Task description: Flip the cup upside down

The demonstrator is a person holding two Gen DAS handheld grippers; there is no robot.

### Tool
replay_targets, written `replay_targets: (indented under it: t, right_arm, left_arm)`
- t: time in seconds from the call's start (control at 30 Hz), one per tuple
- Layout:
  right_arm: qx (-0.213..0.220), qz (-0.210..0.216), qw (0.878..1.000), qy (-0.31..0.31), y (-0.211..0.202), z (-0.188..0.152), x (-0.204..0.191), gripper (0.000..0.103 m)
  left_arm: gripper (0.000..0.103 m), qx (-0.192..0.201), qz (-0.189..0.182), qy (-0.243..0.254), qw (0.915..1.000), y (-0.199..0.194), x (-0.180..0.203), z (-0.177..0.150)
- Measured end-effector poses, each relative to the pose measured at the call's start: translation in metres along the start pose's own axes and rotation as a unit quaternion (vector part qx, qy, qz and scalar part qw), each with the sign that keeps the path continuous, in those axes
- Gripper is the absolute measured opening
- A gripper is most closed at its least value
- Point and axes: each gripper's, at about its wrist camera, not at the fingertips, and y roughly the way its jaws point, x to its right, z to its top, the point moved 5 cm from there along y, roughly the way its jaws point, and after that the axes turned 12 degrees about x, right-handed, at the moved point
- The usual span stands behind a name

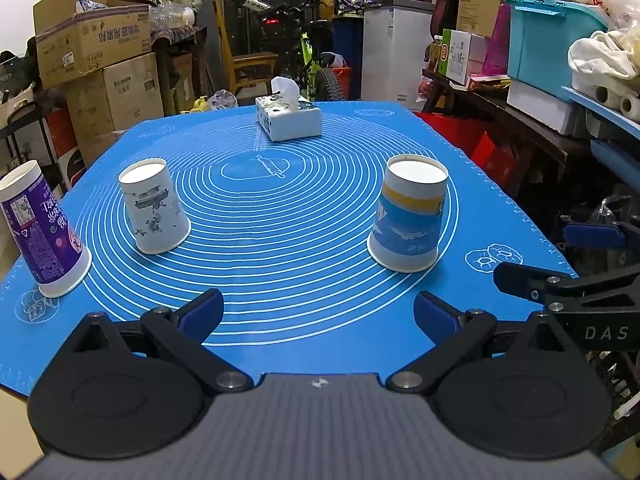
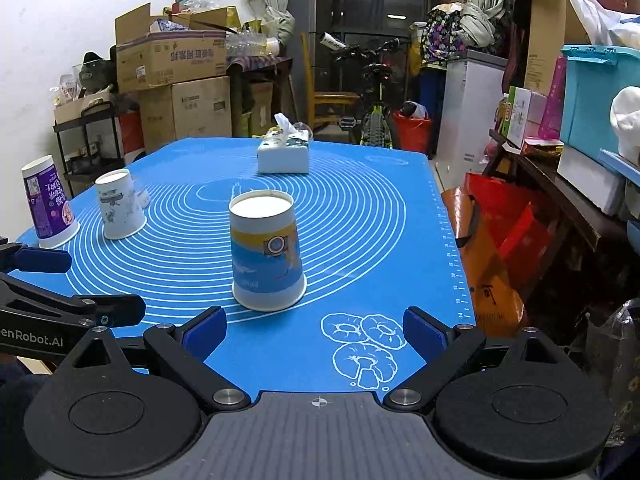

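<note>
Three paper cups stand upside down on the blue mat (image 1: 304,240). A blue and yellow cup (image 1: 410,220) is at the right, a white cup with grey print (image 1: 156,210) at the left, a purple cup (image 1: 40,232) at the far left edge. My left gripper (image 1: 318,314) is open and empty, near the mat's front edge. My right gripper (image 2: 316,332) is open and empty, just behind the blue and yellow cup (image 2: 266,254). The white cup (image 2: 118,208) and purple cup (image 2: 48,208) also show in the right wrist view.
A tissue box (image 1: 290,116) sits at the far end of the mat, also seen in the right wrist view (image 2: 284,154). Cardboard boxes (image 1: 100,64), a bicycle (image 1: 312,52) and shelves with bins (image 1: 552,40) surround the table. The right gripper's body (image 1: 576,292) shows at the right.
</note>
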Motion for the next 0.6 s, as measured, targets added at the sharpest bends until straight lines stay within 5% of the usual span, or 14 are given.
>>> replay_targets:
  t: [0.6]
  right_arm:
    - [-0.006, -0.007, 1.0, 0.004, 0.0005, -0.0042, 0.004, 0.095]
  left_arm:
    - [0.1, -0.005, 0.003, 0.001, 1.0, 0.0017, -0.0003, -0.0019]
